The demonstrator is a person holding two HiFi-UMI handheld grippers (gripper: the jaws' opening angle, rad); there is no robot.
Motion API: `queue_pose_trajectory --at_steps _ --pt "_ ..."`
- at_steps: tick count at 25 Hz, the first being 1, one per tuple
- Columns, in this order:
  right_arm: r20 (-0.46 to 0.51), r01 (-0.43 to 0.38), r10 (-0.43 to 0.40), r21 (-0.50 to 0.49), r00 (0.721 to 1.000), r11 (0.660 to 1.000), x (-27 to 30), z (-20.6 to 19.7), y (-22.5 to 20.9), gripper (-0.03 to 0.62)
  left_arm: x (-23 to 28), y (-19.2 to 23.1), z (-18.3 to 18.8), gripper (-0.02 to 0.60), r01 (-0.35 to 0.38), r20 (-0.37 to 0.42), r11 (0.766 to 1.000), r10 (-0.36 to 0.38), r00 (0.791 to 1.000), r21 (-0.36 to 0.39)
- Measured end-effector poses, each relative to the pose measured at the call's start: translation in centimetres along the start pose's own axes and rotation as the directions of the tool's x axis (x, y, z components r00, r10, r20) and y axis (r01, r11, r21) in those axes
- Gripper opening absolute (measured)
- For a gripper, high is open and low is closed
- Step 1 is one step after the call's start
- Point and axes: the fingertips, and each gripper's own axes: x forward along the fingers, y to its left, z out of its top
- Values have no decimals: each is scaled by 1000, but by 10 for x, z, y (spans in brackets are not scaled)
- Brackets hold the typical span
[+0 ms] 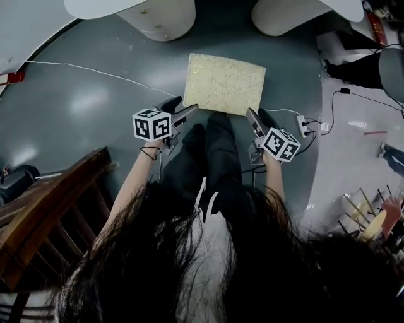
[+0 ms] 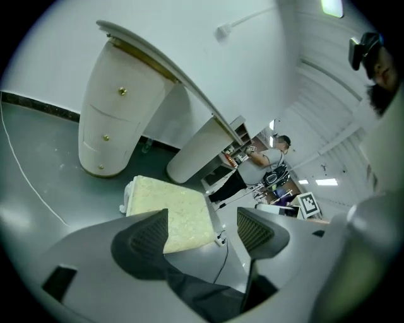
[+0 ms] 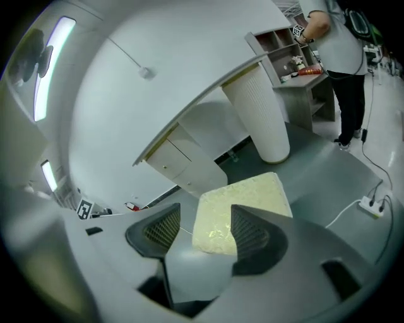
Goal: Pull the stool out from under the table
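- Two grippers show in the head view, each with a marker cube: the left gripper [image 1: 184, 109] at centre left and the right gripper [image 1: 258, 116] at centre right. Both are close to the near edge of the stool [image 1: 225, 84]; I cannot tell if they touch it.
- Same view: the stool has a square, pale yellow top with a mottled texture. It stands at upper centre on the glossy grey floor [image 1: 95, 107], below the two rounded white table legs [image 1: 158, 17] at the top edge and apart from them.
- Left gripper view: the dark ribbed jaws stand apart and hold nothing. The stool [image 2: 170, 205] lies at lower centre, partly behind the left jaw. A smooth cream table leg [image 2: 110, 120] with small gold knobs stands at upper left, under the thin curved table top [image 2: 164, 63].
- Right gripper view: these jaws are apart and empty too. The stool [image 3: 252, 192] lies in the centre beyond them, and a finely ribbed white table leg [image 3: 262, 113] stands at upper right.
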Motion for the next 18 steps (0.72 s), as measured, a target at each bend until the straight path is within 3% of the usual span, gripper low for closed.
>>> queue_pose_trajectory --at_steps 6,13,18 --pt "67 -95 99 -60 993 994 -11 20 70 259 -21 -65 31 348 124 14 986 -127 992 112" --pt "120 -135 147 -108 982 985 -48 30 118 246 -51 -123 54 348 150 47 955 -168 985 255" --pt "152 -123 140 -116 978 986 -80 26 127 189 -69 -156 56 348 167 72 937 -198 978 307"
